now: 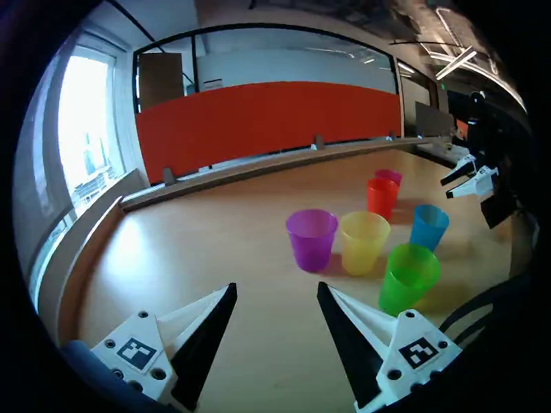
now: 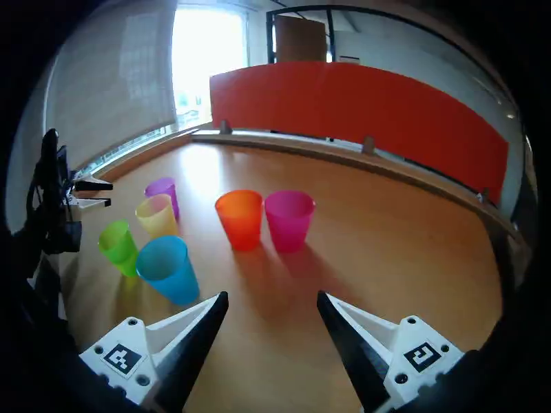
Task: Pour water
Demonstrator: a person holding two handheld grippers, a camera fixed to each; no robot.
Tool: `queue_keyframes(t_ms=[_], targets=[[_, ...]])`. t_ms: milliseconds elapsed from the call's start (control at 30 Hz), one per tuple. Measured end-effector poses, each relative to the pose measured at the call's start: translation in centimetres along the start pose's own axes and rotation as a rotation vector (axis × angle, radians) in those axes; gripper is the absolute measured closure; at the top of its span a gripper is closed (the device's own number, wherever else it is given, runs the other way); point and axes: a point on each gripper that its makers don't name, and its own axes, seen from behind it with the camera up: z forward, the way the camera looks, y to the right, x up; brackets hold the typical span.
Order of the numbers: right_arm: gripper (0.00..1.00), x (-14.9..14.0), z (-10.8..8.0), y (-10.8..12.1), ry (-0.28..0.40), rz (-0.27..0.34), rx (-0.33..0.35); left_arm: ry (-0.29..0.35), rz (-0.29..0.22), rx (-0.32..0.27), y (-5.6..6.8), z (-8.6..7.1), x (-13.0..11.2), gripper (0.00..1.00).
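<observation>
Several plastic cups stand upright on the wooden table [image 1: 206, 234]. In the left gripper view I see a purple cup [image 1: 311, 239], a yellow cup [image 1: 364, 241], a green cup [image 1: 408, 277], a blue cup [image 1: 428, 226], an orange cup [image 1: 381, 198] and a pink cup [image 1: 389, 177]. My left gripper [image 1: 277, 292] is open, short of the purple cup, holding nothing. In the right gripper view the orange cup [image 2: 240, 219] and pink cup [image 2: 288, 219] stand ahead of my open right gripper [image 2: 272, 299]. The blue cup [image 2: 167, 268], green cup [image 2: 119, 246], yellow cup [image 2: 158, 215] and purple cup [image 2: 163, 191] lie to its left.
A red partition [image 1: 268, 124] runs along the table's far edge. The other gripper [image 1: 472, 180] shows at the right of the left gripper view, and the left gripper [image 2: 86, 193] shows at the left edge of the right gripper view. A window [image 1: 86, 138] lies at one end.
</observation>
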Motion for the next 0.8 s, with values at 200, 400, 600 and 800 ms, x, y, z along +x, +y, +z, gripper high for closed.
queue_keyframes(t_ms=[200,400,600,800], targets=[[0.00,0.7,-0.5,1.9,0.023,0.047,-0.102,0.039,-0.055,0.033,-0.3,-0.4,0.5,0.14],[0.00,1.1,-0.8,3.2,0.034,0.091,-0.175,0.058,-0.065,0.075,-0.8,-0.9,1.0,0.14],[0.00,1.6,-0.9,4.2,0.053,0.116,-0.220,0.072,-0.117,0.120,-1.3,-1.1,1.3,0.14],[0.00,2.5,-1.2,5.7,0.106,0.144,-0.271,0.108,-0.165,0.153,-1.9,-1.5,2.2,0.14]])
